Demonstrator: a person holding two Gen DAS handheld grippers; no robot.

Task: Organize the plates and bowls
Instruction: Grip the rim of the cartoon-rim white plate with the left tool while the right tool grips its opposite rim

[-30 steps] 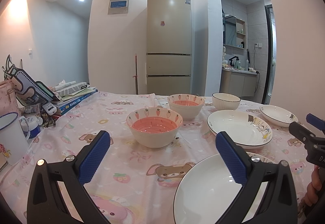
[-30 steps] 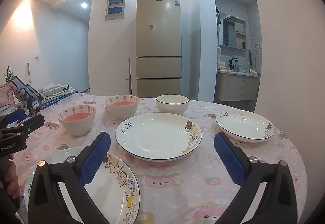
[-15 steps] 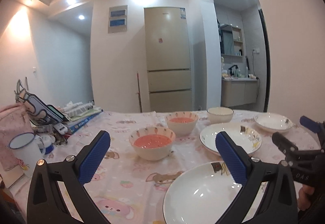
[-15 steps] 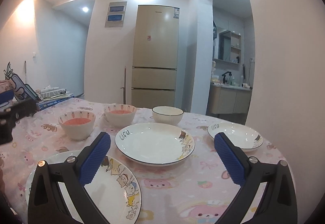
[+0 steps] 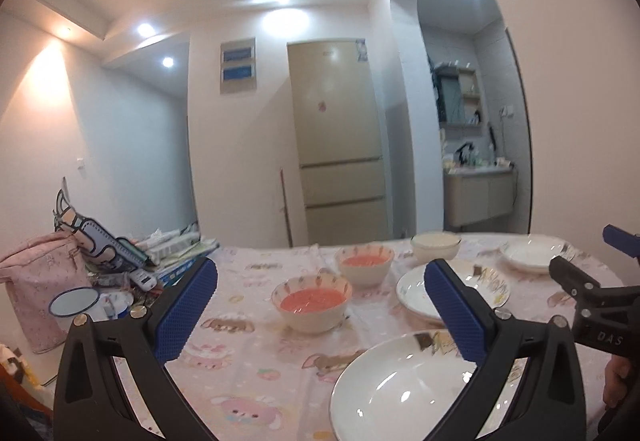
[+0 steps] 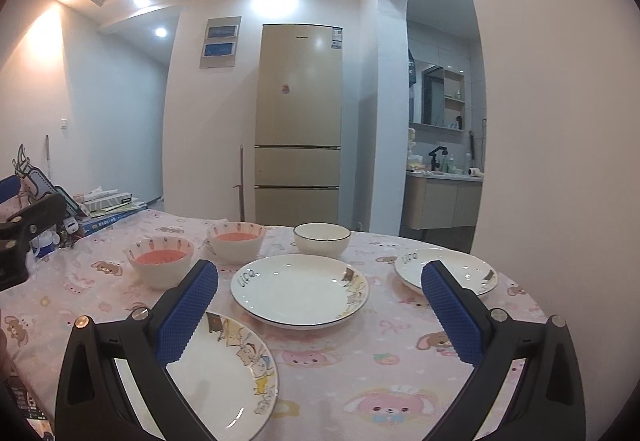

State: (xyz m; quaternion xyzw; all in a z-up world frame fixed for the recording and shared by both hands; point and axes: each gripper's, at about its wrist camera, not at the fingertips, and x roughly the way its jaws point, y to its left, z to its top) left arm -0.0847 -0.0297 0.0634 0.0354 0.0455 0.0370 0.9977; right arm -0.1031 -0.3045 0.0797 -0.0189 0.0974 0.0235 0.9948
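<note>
Fingers [image 6: 188,305] of both my grippers apart, empty above counter [image 6: 328,365]; nothing stacked; next, judged: grip near white cartoon-print ceramic plate [image 6: 224,373].

Pink cartoon-animal tablecloth [image 6: 320,357], white cartoon-edged plates [image 6: 300,291], carrot-patterned bowls [image 6: 160,265] with coral insides.

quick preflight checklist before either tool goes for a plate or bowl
1. Left tool open, holding nothing: ok.
2. Right tool open, holding nothing: ok.
3. Nearest plate lies flat with nothing in it, under the right tool: ok.
4. Large centre plate stands apart from the small plate and the white bowl: ok.
5. Two carrot bowls, near and far, are not yet stacked: not ok.
6. Plate rims free of chips: cannot tell.
</note>
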